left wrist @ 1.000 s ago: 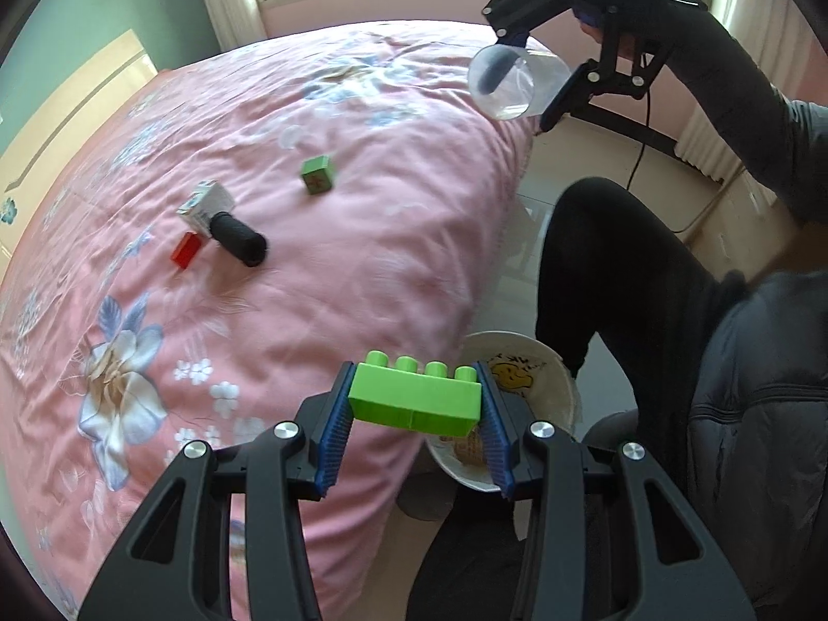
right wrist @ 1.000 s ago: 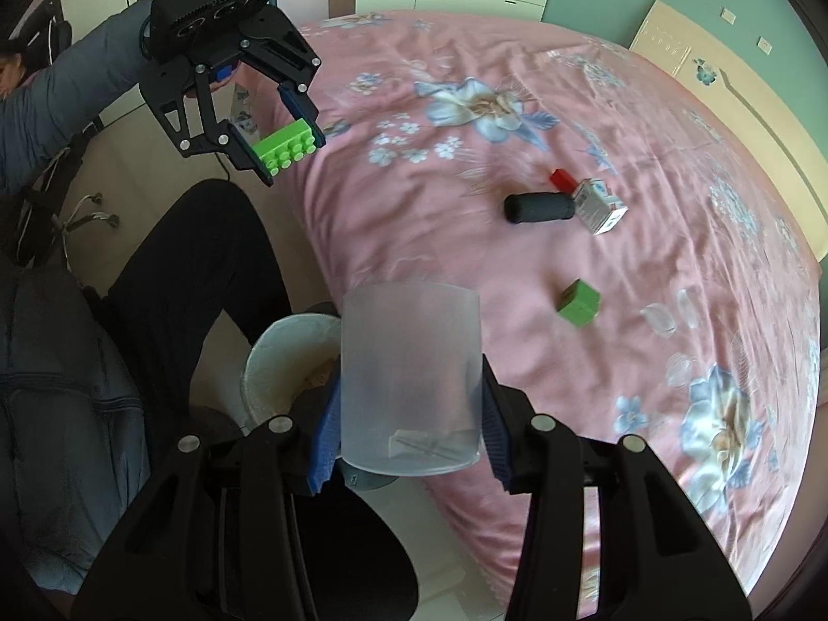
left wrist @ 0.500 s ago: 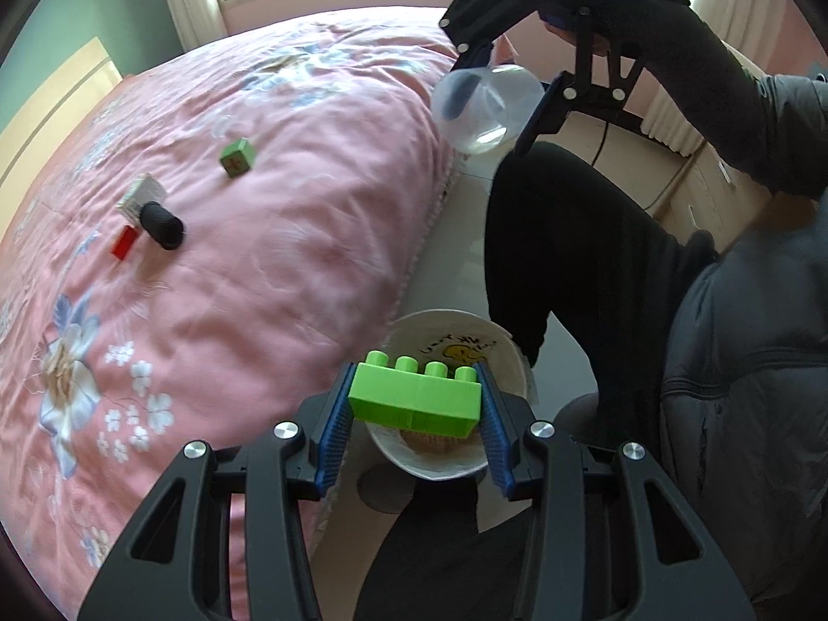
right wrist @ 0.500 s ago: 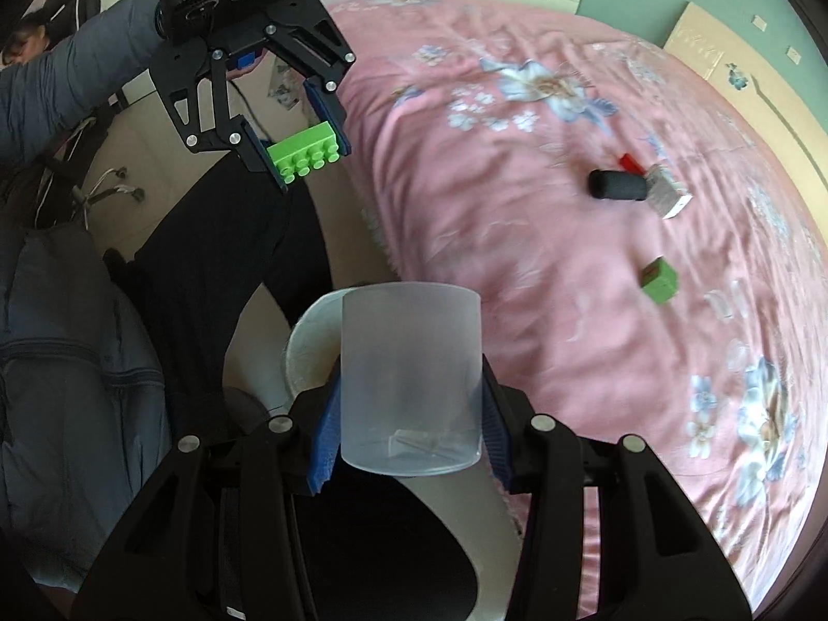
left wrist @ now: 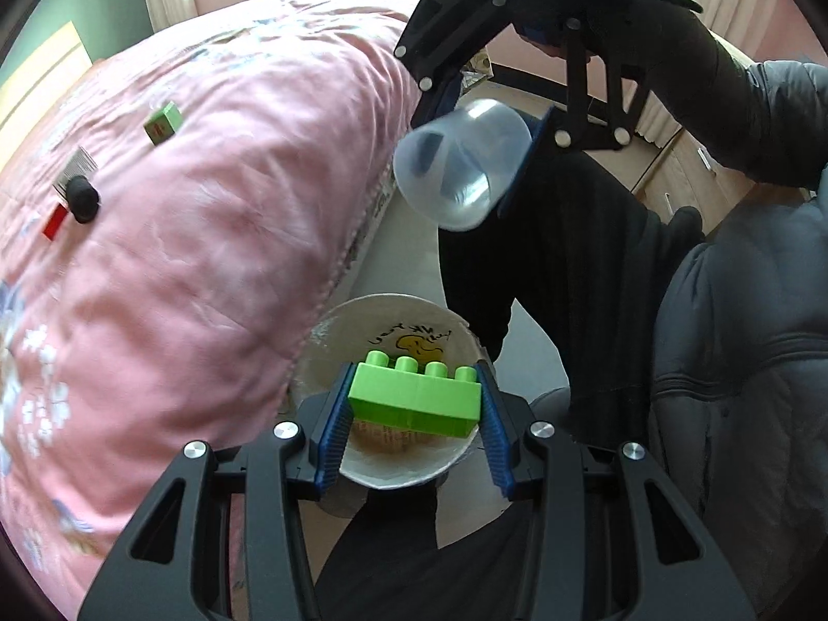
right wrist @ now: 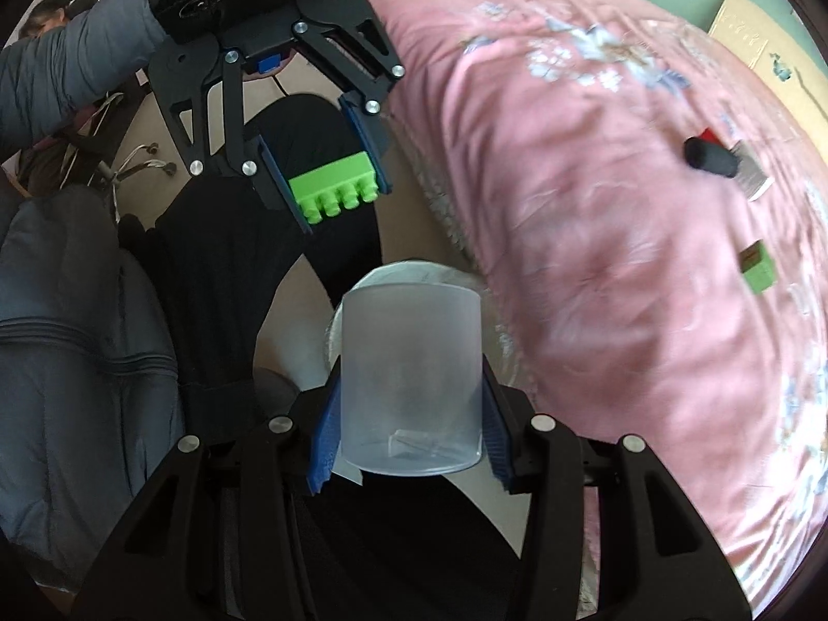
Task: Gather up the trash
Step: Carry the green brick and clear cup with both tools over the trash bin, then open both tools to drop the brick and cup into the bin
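Observation:
My left gripper (left wrist: 411,416) is shut on a green toy brick (left wrist: 414,403) and holds it right above the white trash bin (left wrist: 331,331) on the floor beside the bed. My right gripper (right wrist: 409,432) is shut on a clear plastic cup (right wrist: 411,378), also over the bin (right wrist: 414,271). In the left wrist view the cup (left wrist: 460,171) hangs tilted above the bin. In the right wrist view the brick (right wrist: 334,191) shows upper left in the left gripper (right wrist: 331,176).
A pink flowered bed (left wrist: 181,207) holds a green cube (left wrist: 163,124), a black cylinder (left wrist: 83,196), a red piece (left wrist: 54,220) and a small box (left wrist: 77,165). The person's dark legs (left wrist: 569,269) and a grey padded jacket (left wrist: 740,336) are right of the bin.
Both grippers have moved off the bed edge and down over the bin, coming closer together. The brick and cup stay held.

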`<control>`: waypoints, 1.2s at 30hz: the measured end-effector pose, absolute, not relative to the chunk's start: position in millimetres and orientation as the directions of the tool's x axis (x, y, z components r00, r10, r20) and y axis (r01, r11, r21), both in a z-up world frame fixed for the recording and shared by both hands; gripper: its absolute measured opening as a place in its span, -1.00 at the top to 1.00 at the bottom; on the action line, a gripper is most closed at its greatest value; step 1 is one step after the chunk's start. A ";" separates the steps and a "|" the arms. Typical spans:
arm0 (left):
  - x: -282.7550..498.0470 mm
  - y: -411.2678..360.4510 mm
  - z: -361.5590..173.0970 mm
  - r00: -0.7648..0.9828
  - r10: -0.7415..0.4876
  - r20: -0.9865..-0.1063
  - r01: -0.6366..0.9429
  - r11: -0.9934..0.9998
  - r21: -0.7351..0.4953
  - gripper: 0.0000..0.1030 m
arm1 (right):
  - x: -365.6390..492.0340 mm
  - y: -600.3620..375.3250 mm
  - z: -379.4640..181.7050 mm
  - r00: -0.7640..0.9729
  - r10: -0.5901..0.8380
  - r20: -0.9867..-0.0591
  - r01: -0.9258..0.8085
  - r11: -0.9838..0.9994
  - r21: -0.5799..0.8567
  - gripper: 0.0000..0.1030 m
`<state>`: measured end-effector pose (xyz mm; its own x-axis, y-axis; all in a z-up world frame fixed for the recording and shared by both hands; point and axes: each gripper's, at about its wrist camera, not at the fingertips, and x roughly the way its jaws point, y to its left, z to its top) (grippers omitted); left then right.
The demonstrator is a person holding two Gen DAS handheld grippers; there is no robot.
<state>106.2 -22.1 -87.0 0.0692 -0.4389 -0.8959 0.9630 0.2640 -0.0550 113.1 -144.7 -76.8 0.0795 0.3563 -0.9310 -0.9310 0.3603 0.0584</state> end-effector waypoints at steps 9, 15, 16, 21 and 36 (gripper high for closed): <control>111.5 -31.7 -132.9 0.020 -0.425 -0.905 0.952 0.285 -0.113 0.09 | 117.4 -123.5 -119.5 -0.012 0.331 -0.943 -0.936 0.328 0.127 0.08; 121.7 -36.0 -162.0 -0.022 -0.408 -0.913 0.940 0.302 -0.158 0.09 | 129.5 -115.0 -145.8 -0.066 0.325 -0.943 -0.928 0.328 0.178 0.08; 123.3 -36.8 -167.9 -0.030 -0.403 -0.915 0.938 0.305 -0.165 0.09 | 131.7 -113.9 -149.9 -0.074 0.320 -0.944 -0.927 0.328 0.184 0.08; 127.5 -38.0 -189.3 -0.059 -0.392 -0.918 0.930 0.313 -0.194 0.08 | 137.3 -108.7 -170.3 -0.117 0.312 -0.943 -0.919 0.326 0.222 0.08; 137.5 -32.6 -204.0 -0.032 -0.393 -0.919 0.905 0.379 -0.193 -0.73 | 147.9 -103.1 -191.4 -0.031 0.308 -0.951 -0.908 0.389 0.155 -0.75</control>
<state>137.5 -32.6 -204.0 -0.0319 -0.3927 -0.9191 0.9048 0.3794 -0.1935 147.9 -103.1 -191.4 -0.0306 0.3084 -0.9508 -0.9081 0.3889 0.1554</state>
